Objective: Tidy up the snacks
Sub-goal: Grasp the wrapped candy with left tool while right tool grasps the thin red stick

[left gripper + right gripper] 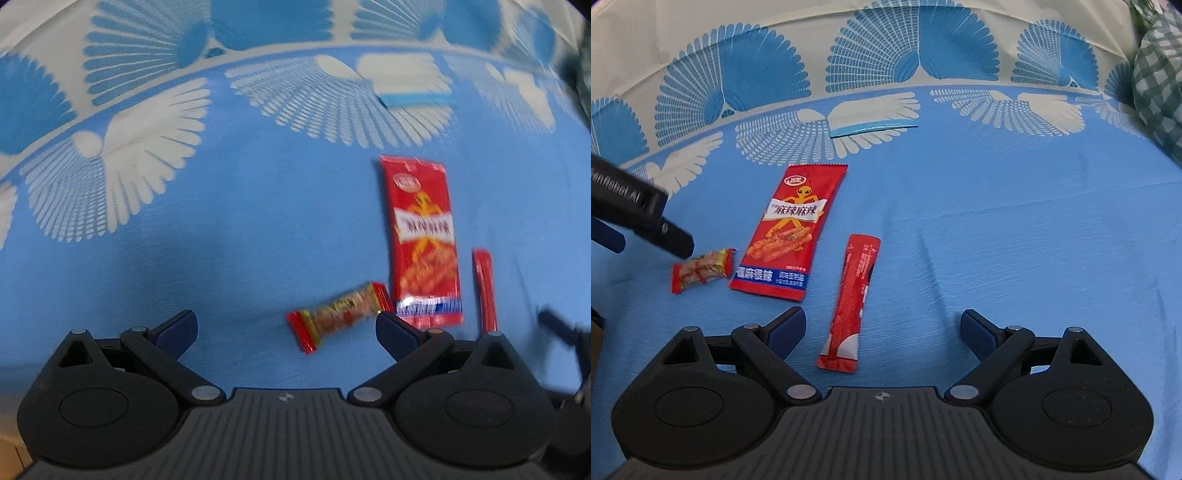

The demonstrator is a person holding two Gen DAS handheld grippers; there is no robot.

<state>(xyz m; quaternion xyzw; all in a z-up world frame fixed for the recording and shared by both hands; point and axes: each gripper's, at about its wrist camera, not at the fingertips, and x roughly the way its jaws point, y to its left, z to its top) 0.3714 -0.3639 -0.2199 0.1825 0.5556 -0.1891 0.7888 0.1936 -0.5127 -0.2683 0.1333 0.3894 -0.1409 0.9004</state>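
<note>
Snacks lie on a blue patterned cloth (997,221). A large red spicy-stick packet (788,229) lies left of centre; it also shows in the left wrist view (423,240). A small red-and-gold candy (701,270) lies to its left, and in the left wrist view (340,315) it sits just ahead of my open left gripper (286,325). A narrow red sachet (851,302) lies between the jaws of my open, empty right gripper (882,325), nearer the left finger; its edge shows in the left wrist view (484,288). A pale blue-edged packet (873,120) lies farther back, and shows in the left wrist view (410,83).
The cloth's cream band with blue fan shapes (908,55) runs along the back. A green checked fabric (1160,85) sits at the far right. The left gripper's black body (631,210) reaches in from the left edge above the candy.
</note>
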